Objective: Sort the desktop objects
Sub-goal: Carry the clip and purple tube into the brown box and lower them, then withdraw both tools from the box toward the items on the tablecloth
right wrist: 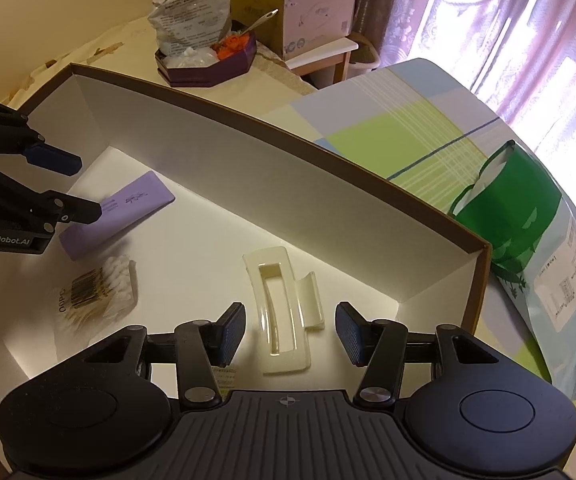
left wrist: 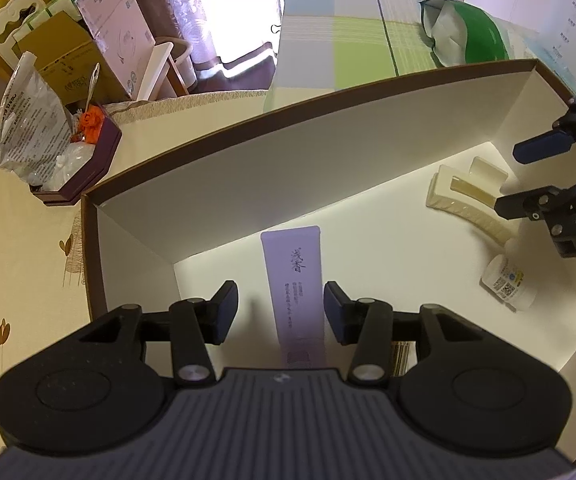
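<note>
Looking down into a shallow white box (left wrist: 248, 184) with a brown rim, we hold a gripper in each hand above its floor.

Our left gripper (left wrist: 280, 308) has its fingers (left wrist: 224, 312) spread. A flat lilac tube (left wrist: 293, 280) lies on the box floor between them, and neither pad touches it. The tube's printed face is up and it runs lengthwise away from the camera, toward the far wall. From the right wrist view the same tube (right wrist: 128, 208) lies near the box's left end, partly under the left gripper (right wrist: 76, 188).

Our right gripper (right wrist: 289, 332) also has its fingers (right wrist: 230, 334) spread. A cream hair claw (right wrist: 284, 316) lies on the floor between them, untouched by either pad. From the left wrist view the claw (left wrist: 463, 200) sits toward the box's right end, beside the right gripper (left wrist: 527, 176).

A small white bottle (left wrist: 505, 282) lies on its side near the claw. A clear pack of cotton swabs (right wrist: 100, 292) with a barcode rests between the tube and the claw.

The box sits on a bench with a cream cloth (left wrist: 20, 264). A dark purple tray (right wrist: 208, 68) of oddments stands beyond the box.
</note>
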Demonstrator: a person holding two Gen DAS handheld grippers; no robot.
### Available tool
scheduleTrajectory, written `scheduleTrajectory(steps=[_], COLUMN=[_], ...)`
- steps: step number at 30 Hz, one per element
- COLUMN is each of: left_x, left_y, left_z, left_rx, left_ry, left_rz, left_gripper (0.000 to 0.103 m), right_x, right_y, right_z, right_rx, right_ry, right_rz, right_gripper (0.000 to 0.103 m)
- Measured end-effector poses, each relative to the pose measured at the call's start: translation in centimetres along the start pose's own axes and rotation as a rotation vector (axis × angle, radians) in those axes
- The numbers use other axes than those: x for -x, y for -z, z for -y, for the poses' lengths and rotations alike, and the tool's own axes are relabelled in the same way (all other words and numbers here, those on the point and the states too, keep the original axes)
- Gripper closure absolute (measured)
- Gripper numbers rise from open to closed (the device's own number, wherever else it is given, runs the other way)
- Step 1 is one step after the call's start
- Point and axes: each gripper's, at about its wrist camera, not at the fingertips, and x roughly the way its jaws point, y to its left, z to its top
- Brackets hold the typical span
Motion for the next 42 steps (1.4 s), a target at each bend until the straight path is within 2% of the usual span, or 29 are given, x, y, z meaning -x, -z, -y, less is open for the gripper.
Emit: scheduleTrajectory(steps=[10, 11, 13, 19, 20, 21, 22, 34, 42], left_x=[1.5, 1.7, 2.2, 3.7, 4.0, 4.2, 4.5, 8.8, 11.9], left_y=[0.2, 0.2, 0.3, 0.5, 0.6, 0.6, 0.7, 2.4, 3.8], left_z=[0.4, 0.4, 0.6, 1.2, 1.3, 1.4, 1.5, 3.6, 5.6], left_rx=[0.003, 0.003, 0.002, 0.001, 0.000, 0.000, 0.000, 0.013, 0.025], left_ry=[-0.016, -0.017, -0.027, -0.048, -0.050, -0.053, -0.056, -0.074, -0.080], left_rz=[0.027, 0.031, 0.042, 0.068, 0.071, 0.075, 0.080, 0.139, 0.184], left_gripper=[0.056, 0.054, 0.044, 0.028, 0.026, 0.024, 0.022, 0.009, 0.007], right_x=[1.8, 2.0, 2.5, 4.1, 4.4, 4.7, 5.1, 9.6, 13.1], right_y=[0.8, 0.9, 1.1, 2.1, 2.3, 2.5, 2.7, 6.1, 8.2], right_z=[-0.5, -0.5, -0.6, -1.1, -1.2, -1.4, -1.5, -2.8, -3.5], right_rx=[-0.015, -0.019, -0.026, -0.039, -0.041, -0.044, -0.045, -0.084, -0.117], right_ry=[0.001, -0.002, -0.006, -0.008, -0.005, -0.001, 0.001, 0.003, -0.006], right_rz=[0.021, 0.024, 0.031, 0.053, 0.062, 0.070, 0.080, 0.165, 0.226], right_gripper=[0.046, 0.046, 0.046, 0.045, 0.041, 0.014, 0.001, 0.001, 0.001])
